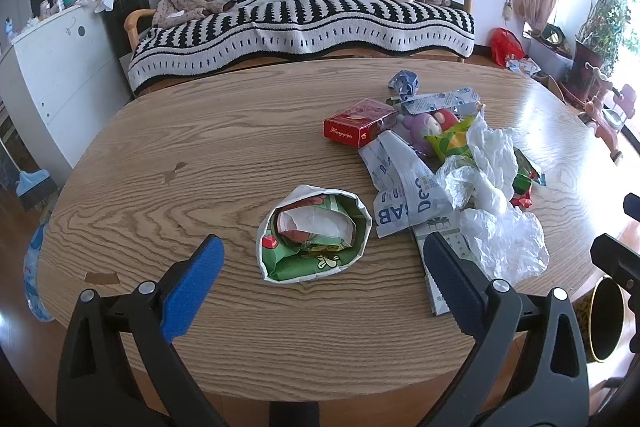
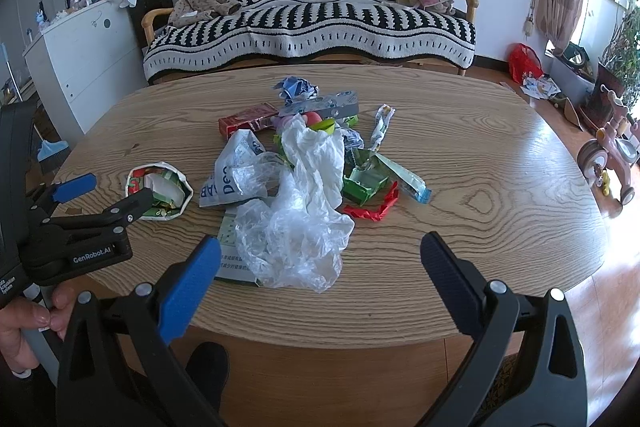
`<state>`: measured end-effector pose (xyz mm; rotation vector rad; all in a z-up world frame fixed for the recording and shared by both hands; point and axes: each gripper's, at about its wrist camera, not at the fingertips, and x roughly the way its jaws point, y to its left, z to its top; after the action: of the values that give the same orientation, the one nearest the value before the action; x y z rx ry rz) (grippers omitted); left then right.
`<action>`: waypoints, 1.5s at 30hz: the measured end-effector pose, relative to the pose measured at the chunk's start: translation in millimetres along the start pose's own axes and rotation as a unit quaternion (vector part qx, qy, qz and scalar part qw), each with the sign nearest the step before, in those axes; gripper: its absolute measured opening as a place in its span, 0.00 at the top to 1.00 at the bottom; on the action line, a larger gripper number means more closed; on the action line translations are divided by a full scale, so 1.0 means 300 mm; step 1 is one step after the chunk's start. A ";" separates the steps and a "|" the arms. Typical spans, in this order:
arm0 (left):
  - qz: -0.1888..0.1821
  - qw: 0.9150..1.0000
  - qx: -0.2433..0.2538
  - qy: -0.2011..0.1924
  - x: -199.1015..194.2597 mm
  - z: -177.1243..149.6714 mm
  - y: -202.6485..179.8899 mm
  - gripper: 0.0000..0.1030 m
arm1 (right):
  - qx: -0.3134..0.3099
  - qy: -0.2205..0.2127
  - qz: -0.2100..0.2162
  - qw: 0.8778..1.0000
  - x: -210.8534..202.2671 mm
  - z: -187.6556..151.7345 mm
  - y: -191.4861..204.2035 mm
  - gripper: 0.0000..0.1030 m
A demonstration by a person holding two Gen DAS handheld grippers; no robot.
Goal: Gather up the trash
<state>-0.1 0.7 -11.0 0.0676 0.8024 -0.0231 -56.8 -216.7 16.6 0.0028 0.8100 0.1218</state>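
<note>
An open paper pouch stuffed with wrappers lies on the oval wooden table. My left gripper hovers open just in front of it, one finger at each side. To the pouch's right is the trash pile: a red box, a white printed bag, a clear plastic bag and a crumpled blue paper. In the right wrist view my right gripper is open over the table's near edge, facing the clear plastic bag. A green carton and a red wrapper lie beyond.
A black bin with a yellow rim stands on the floor by the table's right end. A striped sofa is behind the table, a white cabinet at left, a tricycle at right. A hand holds the left gripper.
</note>
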 end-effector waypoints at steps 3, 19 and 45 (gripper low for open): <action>-0.001 1.000 0.000 0.000 0.000 0.000 0.001 0.06 | 0.000 0.000 0.000 1.000 0.002 -0.002 0.000 0.06; 0.000 1.000 -0.006 0.011 0.014 -0.003 0.017 0.06 | -0.004 0.004 0.000 1.000 0.004 0.000 0.005 0.06; 0.009 0.996 -0.001 0.085 0.335 0.066 0.010 0.06 | 0.030 0.093 0.027 0.995 0.398 -0.008 -0.004 0.15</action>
<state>84.0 2.8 -69.3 0.0756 0.9725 0.0000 23.1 -205.0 -71.5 0.0708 1.0001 0.1494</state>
